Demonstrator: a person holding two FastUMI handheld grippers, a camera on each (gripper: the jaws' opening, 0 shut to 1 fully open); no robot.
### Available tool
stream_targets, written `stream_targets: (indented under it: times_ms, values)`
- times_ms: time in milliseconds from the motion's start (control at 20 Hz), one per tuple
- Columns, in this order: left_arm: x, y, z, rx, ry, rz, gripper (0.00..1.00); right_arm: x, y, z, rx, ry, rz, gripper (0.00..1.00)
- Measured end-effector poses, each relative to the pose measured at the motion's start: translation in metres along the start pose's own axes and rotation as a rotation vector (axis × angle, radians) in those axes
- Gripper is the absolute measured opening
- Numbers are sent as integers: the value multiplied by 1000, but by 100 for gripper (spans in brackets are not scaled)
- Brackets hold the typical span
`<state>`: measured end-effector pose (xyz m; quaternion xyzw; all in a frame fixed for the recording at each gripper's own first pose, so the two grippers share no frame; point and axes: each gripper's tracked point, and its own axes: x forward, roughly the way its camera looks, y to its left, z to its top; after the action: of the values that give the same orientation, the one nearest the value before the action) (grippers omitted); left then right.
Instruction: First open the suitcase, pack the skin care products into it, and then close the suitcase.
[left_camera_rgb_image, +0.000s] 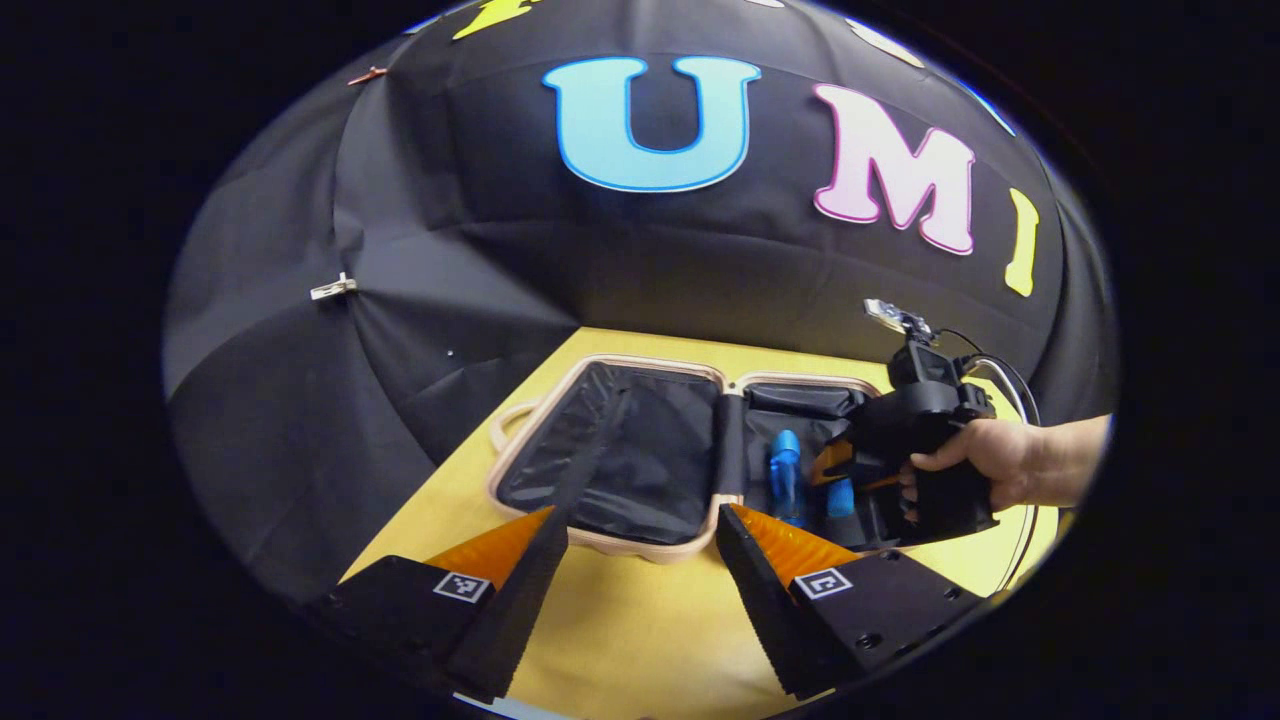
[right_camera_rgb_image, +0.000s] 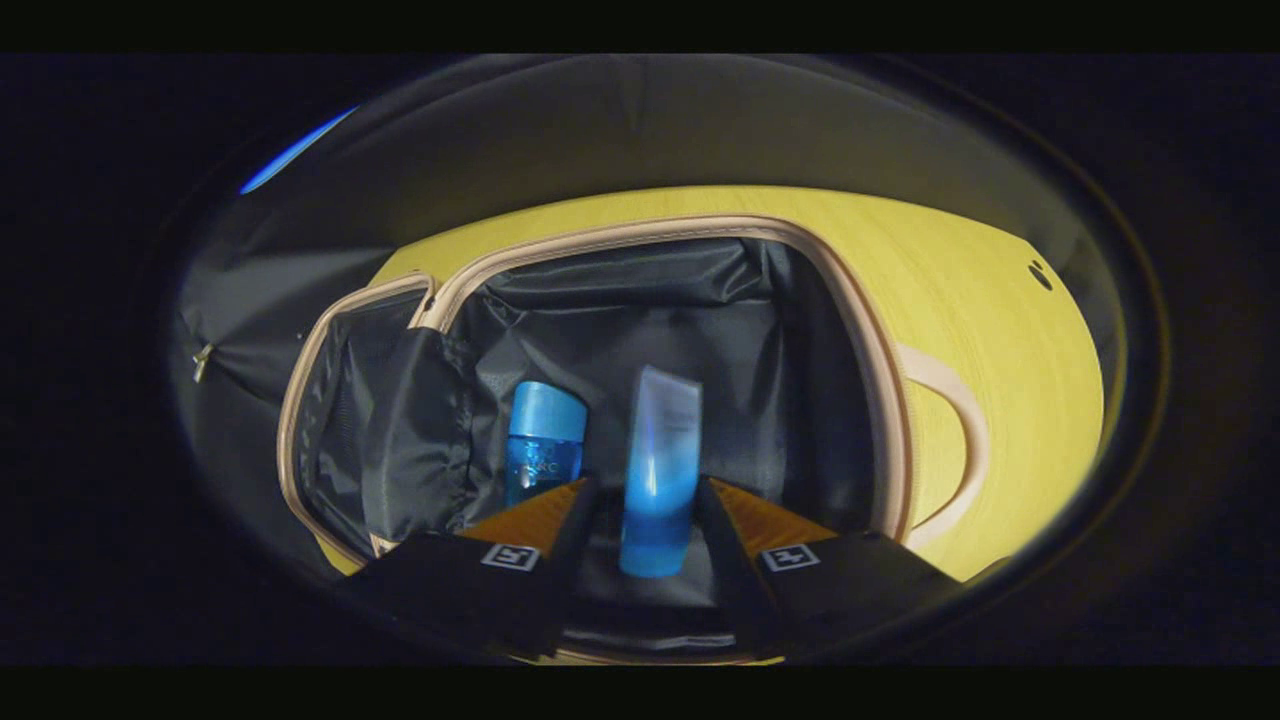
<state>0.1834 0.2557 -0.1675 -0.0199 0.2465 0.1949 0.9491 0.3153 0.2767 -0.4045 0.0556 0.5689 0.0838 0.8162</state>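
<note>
Between the right hand-held gripper (right_camera_rgb_image: 645, 530) fingers sits a blue tube (right_camera_rgb_image: 658, 470), pinched on both sides, inside the open suitcase (right_camera_rgb_image: 850, 330) beside a blue bottle (right_camera_rgb_image: 543, 440). On the yellow counter (left_camera_rgb_image: 640, 620), the left hand-held gripper (left_camera_rgb_image: 640, 540) is spread wide, holding nothing.

A suitcase (left_camera_rgb_image: 650, 545) trimmed in pale beige lay open on a yellow surface (left_camera_rgb_image: 640, 630), its lining (right_camera_rgb_image: 640, 330) black and faintly glossy. Inside were a clear blue bottle (right_camera_rgb_image: 543, 440) with a lighter blue cap and a tube (right_camera_rgb_image: 658, 470) that faded from frosted pale blue to vivid blue. The booth's wall (left_camera_rgb_image: 300, 420) was black cloth.
</note>
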Motion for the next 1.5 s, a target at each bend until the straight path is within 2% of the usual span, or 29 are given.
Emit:
stream_targets:
  times_ms: [100, 150, 250, 450, 600, 800, 900, 950, 1050, 1100, 1150, 1300, 1350, 1400, 1450, 1500]
  values:
    - [1, 22, 5, -20, -11, 30, 95, -13, -2, 1, -23, -37, -4, 75]
    - [5, 33, 8, -29, -18, 45, 95, -22, 1, 1, -33, -59, 5, 86]
    - [14, 59, 15, -29, -27, 84, 94, -48, 4, 4, -30, -114, 26, 99]
    - [49, 119, 34, 3, -37, 163, 94, -109, -9, 12, -25, -249, 52, 98]
    - [86, 159, 36, -32, 5, 165, 94, -155, -38, 10, -60, -354, 25, 98]
    - [141, 194, 29, -105, 87, 100, 95, -207, -89, -3, -111, -462, -47, 98]
    - [168, 202, 24, -156, 116, 63, 94, -216, -115, -13, -127, -478, -95, 98]
    - [181, 201, 22, -192, 125, 33, 92, -216, -131, -22, -123, -457, -131, 97]
    - [203, 196, 24, -284, 141, -27, 85, -213, -147, -38, -75, -413, -150, 98]
    - [213, 192, 24, -317, 155, -53, 84, -215, -156, -43, -49, -401, -161, 89]
    - [223, 190, 20, -337, 173, -76, 82, -218, -163, -48, -34, -394, -173, 98]
    - [250, 186, 5, -410, 253, -109, 78, -228, -176, -60, -31, -379, -199, 98]
    - [251, 174, 2, -463, 290, -172, 77, -232, -176, -63, -30, -374, -197, 89]
    - [252, 168, -4, -487, 321, -221, 76, -236, -175, -66, -25, -369, -191, 89]
    - [257, 166, -14, -474, 347, -230, 73, -236, -172, -69, -8, -363, -172, 98]
    - [265, 168, -20, -454, 358, -222, 71, -235, -172, -72, 12, -359, -165, 98]
